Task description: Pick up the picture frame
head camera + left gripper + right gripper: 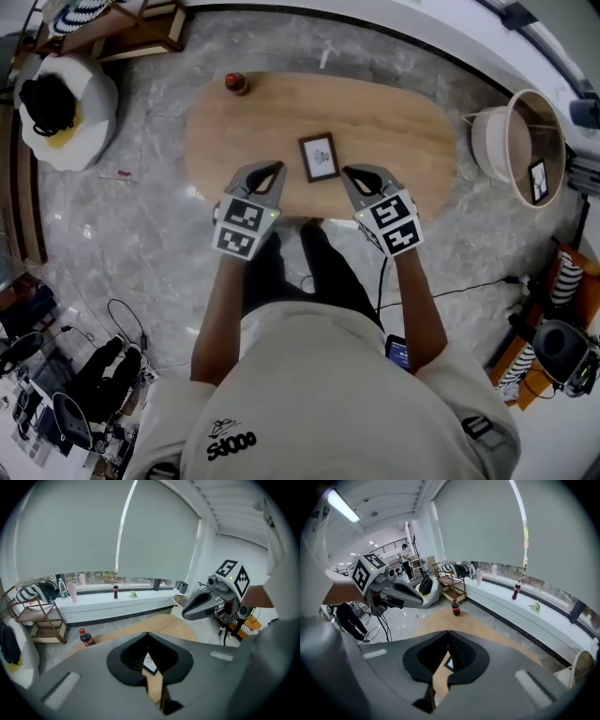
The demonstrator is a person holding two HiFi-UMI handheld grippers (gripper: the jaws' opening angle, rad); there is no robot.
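Note:
A small dark-framed picture frame [319, 157] lies flat near the middle of the oval wooden table [412, 122]. My left gripper [278, 168] hovers just left of the frame and my right gripper [345, 172] just right of it, both apart from it and pointing down at the table's near edge. Each has its jaws closed tip to tip with nothing held. In the left gripper view the frame [150, 662] shows through the hollow behind the joined tips [147, 633]. The right gripper view shows the frame [448, 663] the same way, below its tips [448, 632].
A cola bottle [236, 84] stands at the table's far left edge. A white beanbag [66, 108] sits on the floor to the left, and a round white basket table [520, 141] to the right. A wooden rack [112, 28] stands at the far left. Cables lie on the floor.

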